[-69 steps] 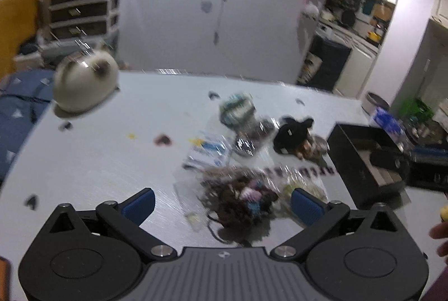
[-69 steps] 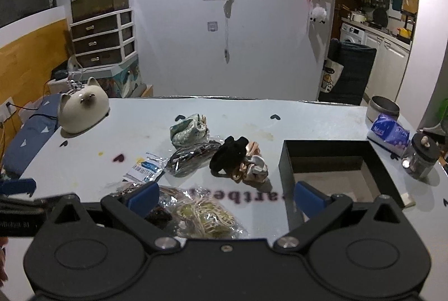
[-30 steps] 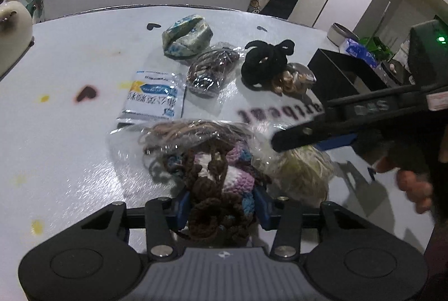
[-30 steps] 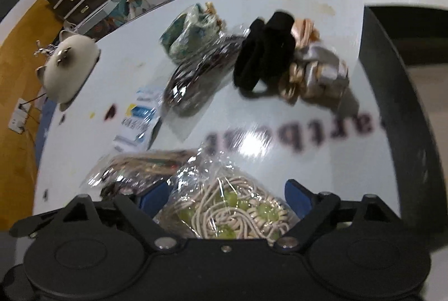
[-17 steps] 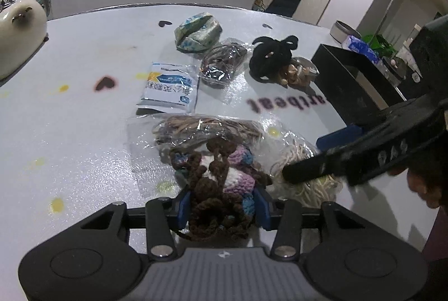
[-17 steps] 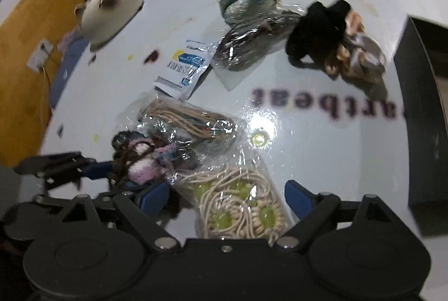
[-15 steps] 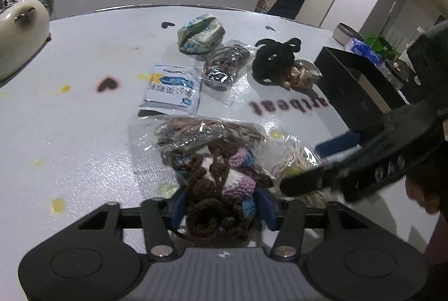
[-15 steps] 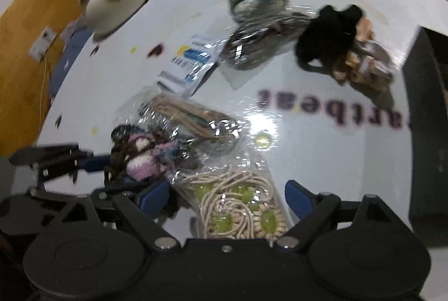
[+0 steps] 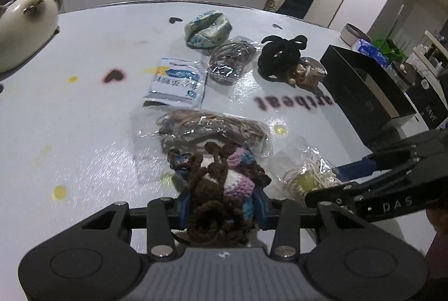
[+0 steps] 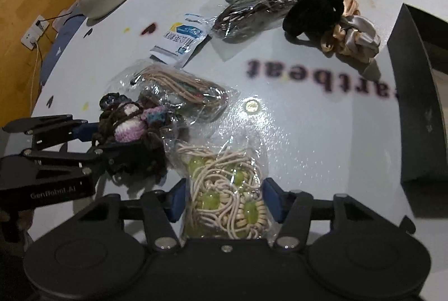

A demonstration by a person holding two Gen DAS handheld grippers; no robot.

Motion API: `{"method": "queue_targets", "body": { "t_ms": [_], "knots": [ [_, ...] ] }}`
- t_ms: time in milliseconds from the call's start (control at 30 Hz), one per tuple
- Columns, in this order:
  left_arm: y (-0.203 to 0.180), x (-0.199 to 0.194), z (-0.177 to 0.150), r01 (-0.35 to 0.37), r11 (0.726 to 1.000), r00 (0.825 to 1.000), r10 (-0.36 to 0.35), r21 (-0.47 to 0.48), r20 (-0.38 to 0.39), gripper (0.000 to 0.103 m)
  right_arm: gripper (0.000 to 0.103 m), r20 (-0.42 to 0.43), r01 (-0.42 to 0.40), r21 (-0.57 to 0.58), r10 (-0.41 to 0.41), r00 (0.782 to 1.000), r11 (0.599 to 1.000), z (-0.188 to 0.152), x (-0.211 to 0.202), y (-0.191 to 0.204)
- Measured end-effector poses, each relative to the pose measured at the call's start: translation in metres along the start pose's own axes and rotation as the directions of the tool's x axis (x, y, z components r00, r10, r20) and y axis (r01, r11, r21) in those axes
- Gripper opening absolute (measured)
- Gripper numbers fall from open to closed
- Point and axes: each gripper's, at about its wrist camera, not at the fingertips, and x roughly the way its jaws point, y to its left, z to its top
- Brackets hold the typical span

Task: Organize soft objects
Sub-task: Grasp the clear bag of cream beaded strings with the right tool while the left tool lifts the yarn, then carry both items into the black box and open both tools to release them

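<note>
**Two grippers, two bundles on the white table**

Two grippers work side by side near the table's front edge. The left gripper has its blue pads pinching a crocheted bundle of brown, pink, white and blue yarn, and its jaws are closing further. In the right wrist view that same bundle sits at the left, between the left gripper's fingers.

The right gripper is closing too, with a clear bag of cream cord and green beads between its pads; the pads sit against the plastic on both sides, though how firmly they press I cannot tell.

Just behind both bundles lies a bag of tan cord. Farther back are a blue-and-white packet, a bag of dark cords, a folded teal cloth, a black scrunchie and satin scrunchies touching it.

A black box stands open at the right of the table, well apart from both grippers. A cat figurine sits at the far left edge.
</note>
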Motion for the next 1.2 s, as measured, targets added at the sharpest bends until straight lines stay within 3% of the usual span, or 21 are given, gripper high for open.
{"method": "queue_targets", "body": {
  "t_ms": [167, 400, 700, 900, 1200],
  "knots": [
    [-0.001, -0.02, -0.009, -0.006, 0.999, 0.999, 0.007, -0.033, 0.035, 0.043, 0.051, 0.022, 0.04, -0.01, -0.04, 0.999, 0.999, -0.008, -0.005, 0.012],
    [-0.009, -0.05, -0.011, -0.025, 0.999, 0.994, 0.03, -0.046, 0.105, 0.043, 0.05, 0.116, 0.053, 0.025, -0.056, 0.992, 0.998, -0.019, -0.03, 0.021],
    [-0.029, -0.089, -0.005, -0.062, 0.992, 0.969, 0.086, -0.108, 0.233, 0.043, 0.05, 0.308, 0.049, 0.055, -0.064, 0.949, 0.997, -0.019, -0.079, 0.023],
    [-0.057, -0.104, 0.007, -0.089, 0.988, 0.948, 0.124, -0.13, 0.294, 0.043, 0.05, 0.389, 0.031, 0.08, -0.06, 0.919, 0.996, -0.013, -0.109, 0.005],
    [-0.119, -0.094, 0.021, -0.137, 0.972, 0.936, 0.19, -0.19, 0.296, 0.043, 0.05, 0.399, 0.056, 0.089, -0.087, 0.913, 0.994, -0.015, -0.137, -0.05]
  ]
}}
